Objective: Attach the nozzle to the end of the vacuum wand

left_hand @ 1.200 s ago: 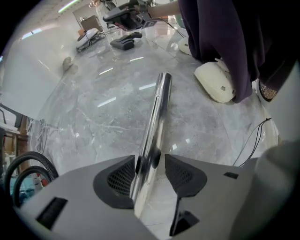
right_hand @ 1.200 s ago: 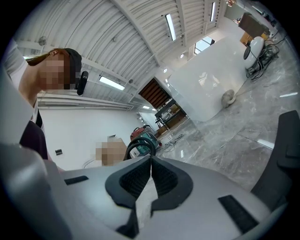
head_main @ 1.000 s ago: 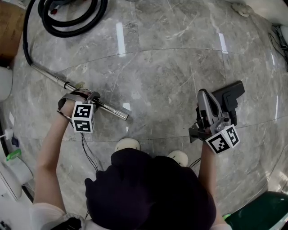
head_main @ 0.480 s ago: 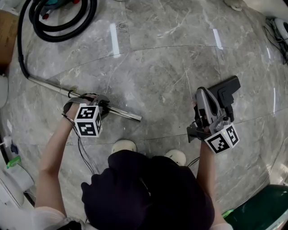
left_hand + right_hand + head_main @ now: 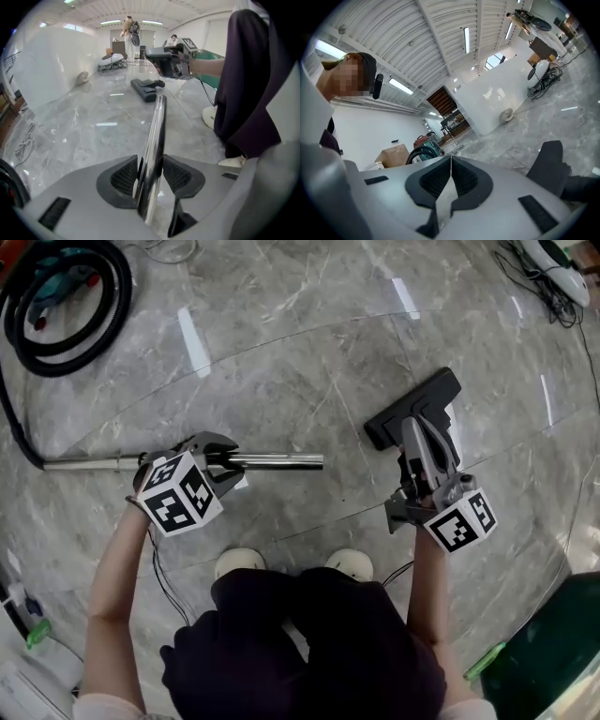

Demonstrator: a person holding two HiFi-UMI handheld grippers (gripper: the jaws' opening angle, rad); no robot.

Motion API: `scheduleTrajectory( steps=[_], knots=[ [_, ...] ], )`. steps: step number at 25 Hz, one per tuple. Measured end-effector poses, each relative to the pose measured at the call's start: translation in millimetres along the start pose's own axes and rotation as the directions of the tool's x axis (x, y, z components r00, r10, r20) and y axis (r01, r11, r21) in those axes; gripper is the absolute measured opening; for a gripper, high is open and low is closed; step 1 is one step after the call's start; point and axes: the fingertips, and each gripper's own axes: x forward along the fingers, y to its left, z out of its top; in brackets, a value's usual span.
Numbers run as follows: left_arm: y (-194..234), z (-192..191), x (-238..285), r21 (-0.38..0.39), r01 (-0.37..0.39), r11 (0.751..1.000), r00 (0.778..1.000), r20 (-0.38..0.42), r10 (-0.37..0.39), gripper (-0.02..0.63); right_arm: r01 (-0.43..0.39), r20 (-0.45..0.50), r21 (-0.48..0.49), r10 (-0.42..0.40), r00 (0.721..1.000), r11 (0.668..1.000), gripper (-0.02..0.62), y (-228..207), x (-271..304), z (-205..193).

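Head view, looking steeply down on a grey marble floor. A chrome vacuum wand is held roughly level across the scene's left half, its open end pointing right. It is gripped partway along by the left gripper, which is carried in the person's left hand. In the left gripper view the jaws are seen pinching the wand from both sides, w/ the dark pads of the left gripper pressed on the tube. At the wand's left end a black hose is joined on; it is coiled at the far left. The black nozzle lies flat on the floor at right, near the wand's open end but apart from it, not attached. The right gripper is held above the nozzle's near part. Its jaws are pressed together w/ nothing between them, as seen in the right gripper view, where the nozzle shows low at right. In the left gripper view the nozzle lies beyond the wand's tip. Two pale shoes are seen at near centre.
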Motion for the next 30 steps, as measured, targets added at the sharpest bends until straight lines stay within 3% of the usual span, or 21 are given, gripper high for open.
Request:
scheduleTrajectory(
  steps=[5,8,11,13,17,22,24,27,30],
  knots=[
    [23.3,33.0,10.2,-0.041,-0.037,0.998,0.997,0.062,0.040,0.173,0.044,-0.069,-0.035,-0.047,0.997,0.998,0.017,-20.4,-11.2,7.2],
    [32.9,59.0,15.7,-0.048,-0.050,0.998,0.994,0.100,0.054,0.173,0.061,-0.160,-0.124,-0.080,0.984,0.990,0.017,-35.8,-18.1,14.8],
    [36.4,82.0,17.2,-0.055,-0.046,0.997,0.991,0.121,0.053,0.172,0.066,-0.261,-0.203,-0.119,0.958,0.977,0.017,-57.2,-24.9,22.4],
    [35.7,92.5,17.2,-0.062,-0.036,0.997,0.991,0.124,0.044,0.170,0.059,-0.353,-0.236,-0.142,0.925,0.970,0.017,-76.0,-30.6,22.9],
    [34.1,104.5,16.3,-0.051,-0.017,0.999,0.991,0.133,0.024,0.170,0.033,-0.534,-0.300,-0.196,0.822,0.954,0.017,-117.9,-43.0,22.4],
    [26.9,105.4,14.6,-0.029,-0.002,1.000,0.990,0.138,0.006,0.167,-0.059,-0.770,-0.271,-0.179,0.613,0.961,0.019,-161.9,-57.0,-0.4],
    [22.1,103.7,14.5,-0.019,0.003,1.000,0.991,0.135,-0.001,0.166,-0.087,-0.817,-0.215,-0.130,0.562,0.973,0.036,-167.1,-60.1,-8.8],
    [17.3,102.8,15.0,-0.005,0.010,1.000,0.991,0.131,-0.009,0.164,-0.099,-0.868,-0.036,0.018,0.497,0.994,0.200,-159.2,-67.1,-23.2],
    [15.4,102.5,14.8,0.001,0.013,1.000,0.992,0.125,-0.013,0.164,-0.100,-0.915,0.048,0.084,0.394,0.994,0.227,-160.9,-80.6,-42.3]
  ],
)
